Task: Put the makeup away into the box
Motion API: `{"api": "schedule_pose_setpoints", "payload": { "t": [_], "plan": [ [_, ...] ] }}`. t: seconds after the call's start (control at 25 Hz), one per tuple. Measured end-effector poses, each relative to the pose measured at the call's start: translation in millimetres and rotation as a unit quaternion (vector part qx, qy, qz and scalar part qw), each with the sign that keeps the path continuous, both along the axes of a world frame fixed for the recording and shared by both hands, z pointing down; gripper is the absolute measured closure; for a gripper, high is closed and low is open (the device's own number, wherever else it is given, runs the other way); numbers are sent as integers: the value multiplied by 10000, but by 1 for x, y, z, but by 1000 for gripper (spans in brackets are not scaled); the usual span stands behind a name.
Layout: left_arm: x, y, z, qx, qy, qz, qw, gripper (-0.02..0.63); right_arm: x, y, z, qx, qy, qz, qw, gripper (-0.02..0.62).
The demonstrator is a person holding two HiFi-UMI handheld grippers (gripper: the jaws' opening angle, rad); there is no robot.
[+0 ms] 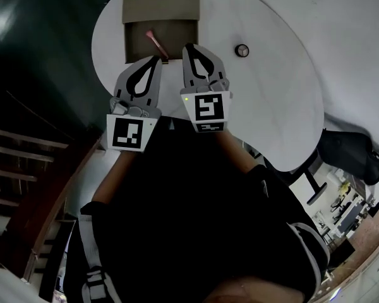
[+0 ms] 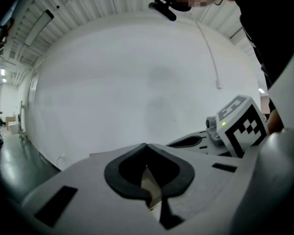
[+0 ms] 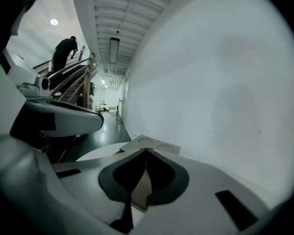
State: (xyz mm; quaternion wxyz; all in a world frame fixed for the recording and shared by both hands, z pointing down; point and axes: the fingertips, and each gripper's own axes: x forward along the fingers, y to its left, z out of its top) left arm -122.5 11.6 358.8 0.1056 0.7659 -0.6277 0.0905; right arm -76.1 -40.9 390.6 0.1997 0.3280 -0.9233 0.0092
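Head view, counts first: one round white table (image 1: pixel 271 100), one tan box (image 1: pixel 129 43) at top centre of the frame, two grippers just below it. The box is open. Its lid (image 1: pixel 161 8) lies flat behind it, with two round recesses side by side.

Inside the box we see one makeup brush (image 1: pixel 156 46), pink end to the upper left, handle running diagonally toward the tray's lower right. One small round dark item (image 1: pixel 242 50) sits on the table right of the box, apart from it (we can't tell what it is at this size).

Left gripper (image 1: pixel 156 59): tips over the box's near edge, close to the brush's lower end. We can't read contact from here. Right gripper (image 1: pixel 191 47): tips over the box's lower right corner. Two cubes in all, mid-frame: one marker cube (image 1: pixel 127 133) on the left gripper, one on the right.

Left gripper view: jaws together, tips meeting, nothing held. Only a box-coloured surface shows through the gap behind the tips.

Right gripper view: same, jaws closed tip to tip, empty. The lid's two recesses show just beyond them. Upper left of that view: one person (image 3: pixel 63 50) on a staircase (image 3: pixel 73 77).
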Motion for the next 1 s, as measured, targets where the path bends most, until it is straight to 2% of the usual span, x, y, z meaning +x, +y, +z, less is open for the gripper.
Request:
{"api": "schedule_pose_setpoints", "payload": {
  "t": [0.28, 0.52, 0.68, 1.0],
  "plan": [
    [25, -6, -40, 526, -158, 309, 9980, 598, 56, 0, -67, 410, -662, 620, 9950, 572],
    [50, -15, -57, 754, -228, 565, 9953, 598, 105, -1, -99, 729, -875, 1120, 9872, 572],
    [67, -23, -65, 918, -260, 751, 9926, 598, 129, -1, -108, 810, -826, 1371, 9838, 572],
    [103, -44, -69, 977, -213, 1071, 9892, 598, 166, -12, -117, 807, -707, 1690, 9798, 572]
  ]
}}
